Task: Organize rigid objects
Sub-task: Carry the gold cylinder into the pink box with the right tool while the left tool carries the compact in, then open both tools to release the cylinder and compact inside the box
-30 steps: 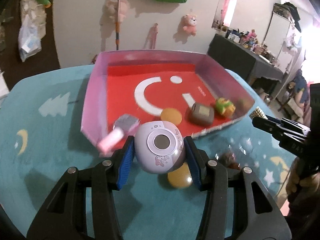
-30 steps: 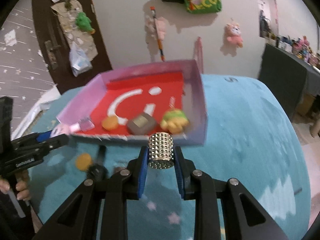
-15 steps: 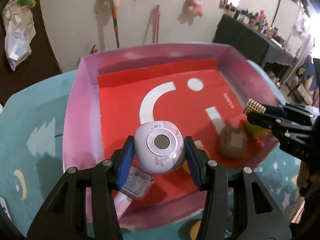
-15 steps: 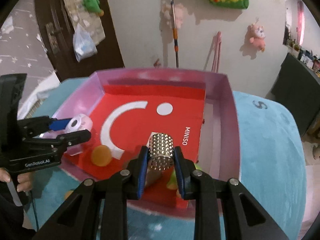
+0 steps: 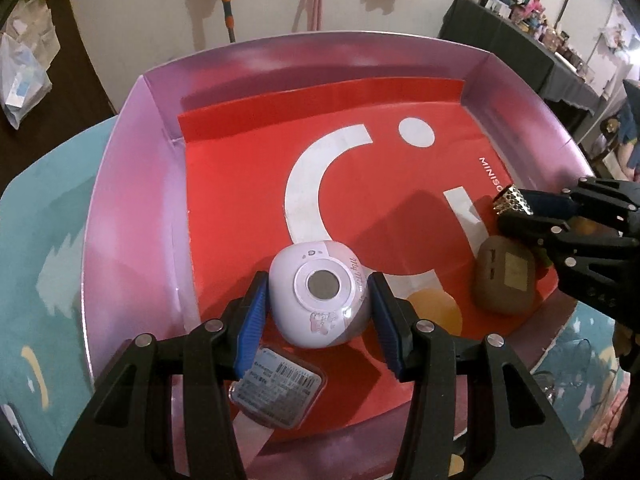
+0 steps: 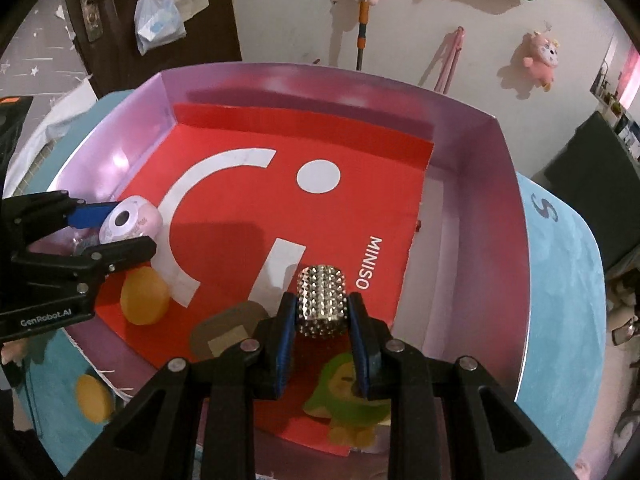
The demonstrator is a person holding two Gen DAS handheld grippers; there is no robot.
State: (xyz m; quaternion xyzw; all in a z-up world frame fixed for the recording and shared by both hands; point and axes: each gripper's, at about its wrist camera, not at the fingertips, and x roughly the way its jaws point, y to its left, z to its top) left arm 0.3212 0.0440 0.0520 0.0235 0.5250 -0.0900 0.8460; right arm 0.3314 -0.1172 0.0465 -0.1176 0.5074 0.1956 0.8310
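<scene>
Teal plush cloth with pale stars and trees covers the table (image 5: pixel 48 240). On it sits a shallow pink-walled box (image 5: pixel 132 208) whose red floor carries a white smile logo and the word "MINISO" (image 6: pixel 370 263). A second ago both grippers hung short of the box's near wall; now both reach over its floor, so the two carried things look ready to be set down inside.

The left gripper (image 5: pixel 318 302), marked "GenRobot.AI" on its body in the right wrist view, has its blue-padded fingers closed partway on a rounded lilac toy camera (image 5: pixel 318 300) with cursive writing too small to read. It hangs low above the near left part of the floor.

The right gripper (image 6: pixel 322 314) pinches a small silver studded cylinder (image 6: pixel 321 306) above the near right part.

Already lying in the box: a green and yellow figure (image 6: pixel 346 398), a brown case (image 5: pixel 505 275), a flat barcoded packet (image 5: pixel 276 386) and an orange disc (image 6: pixel 145 298). Another orange disc (image 6: pixel 94 398) lies outside on the cloth.
</scene>
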